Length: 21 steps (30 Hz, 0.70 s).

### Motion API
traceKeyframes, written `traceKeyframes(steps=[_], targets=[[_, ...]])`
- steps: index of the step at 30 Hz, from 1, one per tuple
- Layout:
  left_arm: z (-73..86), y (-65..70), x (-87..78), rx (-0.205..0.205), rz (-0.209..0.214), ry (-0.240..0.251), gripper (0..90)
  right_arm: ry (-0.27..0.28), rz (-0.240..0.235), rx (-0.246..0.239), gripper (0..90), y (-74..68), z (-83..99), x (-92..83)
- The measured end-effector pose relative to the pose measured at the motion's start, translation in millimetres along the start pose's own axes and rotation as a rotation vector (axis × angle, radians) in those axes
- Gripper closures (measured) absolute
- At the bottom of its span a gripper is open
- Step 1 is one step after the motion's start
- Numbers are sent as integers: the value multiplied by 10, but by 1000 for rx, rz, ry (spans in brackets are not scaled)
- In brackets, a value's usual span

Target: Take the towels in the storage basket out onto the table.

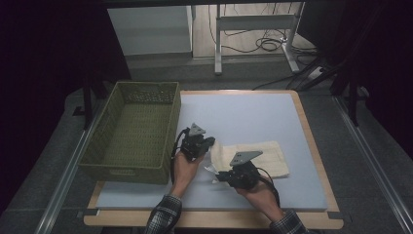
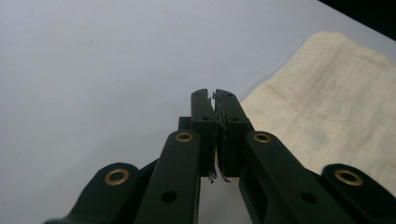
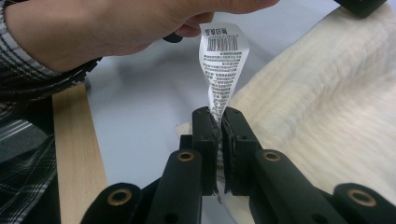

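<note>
Jaws of our right gripper [image 3: 216, 122] pinch the towel's care label [image 3: 223, 65]; left gripper [image 2: 214, 100] is closed empty, the cream towel [image 1: 253, 157] lying rightward along the counter's [image 1: 253, 114] near edge

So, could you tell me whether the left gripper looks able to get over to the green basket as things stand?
Probably yes. The left gripper sits just right of the green basket, with bare table between them. Its jaws look shut near the cream cloth's edge, which might come along.
</note>
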State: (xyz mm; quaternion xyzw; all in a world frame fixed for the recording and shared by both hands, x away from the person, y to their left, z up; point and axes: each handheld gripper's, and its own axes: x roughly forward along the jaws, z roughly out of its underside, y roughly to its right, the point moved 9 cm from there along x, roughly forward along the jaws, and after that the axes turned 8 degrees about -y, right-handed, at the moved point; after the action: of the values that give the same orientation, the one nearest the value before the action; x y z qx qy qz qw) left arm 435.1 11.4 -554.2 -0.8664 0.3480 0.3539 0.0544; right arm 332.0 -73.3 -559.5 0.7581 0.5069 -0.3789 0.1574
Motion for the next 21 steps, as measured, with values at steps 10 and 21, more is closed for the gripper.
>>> traceKeyframes(steps=[10,21], targets=[[-270,261,240,73,54,-7,871,47,59,57,848,256,215,-351],[-420,491,497,155,73,-47,871,67,105,118,848,484,472,-597]])
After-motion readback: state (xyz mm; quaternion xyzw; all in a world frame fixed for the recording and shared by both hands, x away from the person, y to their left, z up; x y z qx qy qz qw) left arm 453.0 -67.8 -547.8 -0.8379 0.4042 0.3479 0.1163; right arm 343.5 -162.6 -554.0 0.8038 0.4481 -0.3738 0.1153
